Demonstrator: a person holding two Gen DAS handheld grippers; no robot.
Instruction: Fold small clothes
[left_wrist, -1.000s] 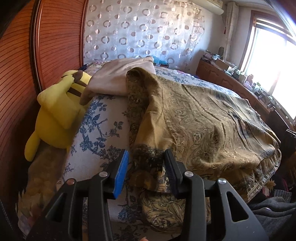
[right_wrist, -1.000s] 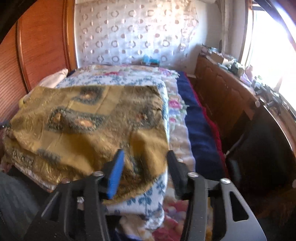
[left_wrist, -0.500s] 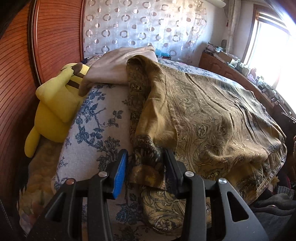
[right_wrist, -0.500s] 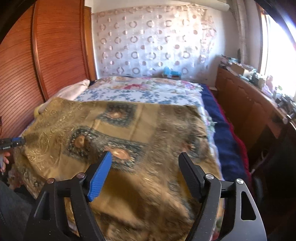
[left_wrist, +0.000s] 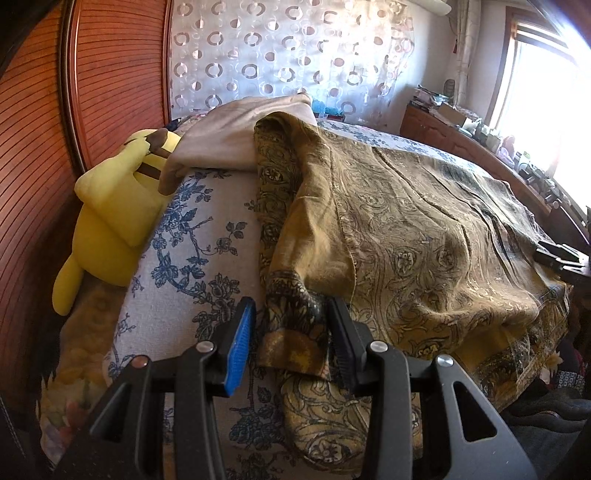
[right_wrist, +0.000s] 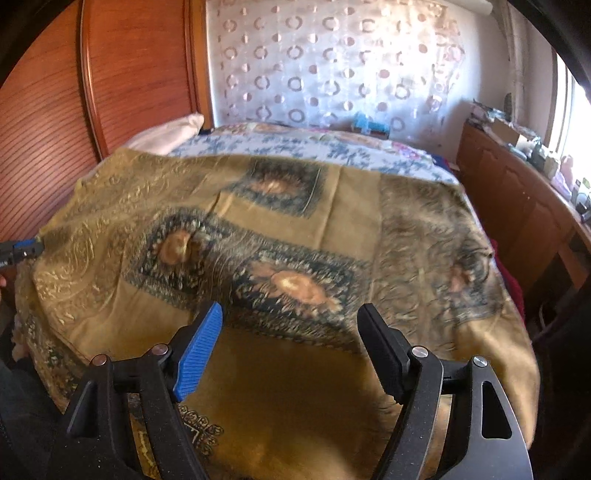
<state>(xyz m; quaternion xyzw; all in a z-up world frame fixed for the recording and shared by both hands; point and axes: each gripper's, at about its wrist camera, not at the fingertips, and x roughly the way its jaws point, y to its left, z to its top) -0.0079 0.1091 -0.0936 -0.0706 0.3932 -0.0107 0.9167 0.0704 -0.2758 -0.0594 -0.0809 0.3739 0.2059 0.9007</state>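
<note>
Left wrist view: left claw (left_wrist: 291, 343) straddles a bunched corner of the gold paisley cloth (left_wrist: 424, 251) at the near-left edge of the bed (left_wrist: 184, 266); jaws look partly shut w/ fabric between, but can't tell if it's truly pinched. Right claw (right_wrist: 291, 347) is released, wide apart, hovering over the cloth's middle, holding nothing. Risks: thin slippery fabric could slide out of the left claw if pulled w/o a firm bite; a one-sided pull would skew the fold, or drag the near hem off the bed edge. Room: yellow plush (left_wrist: 114, 214) and pillow (left_wrist: 221, 144) crowd the left, wooden cabinet (right_wrist: 517, 192) on the right; centre of bed is free.
</note>
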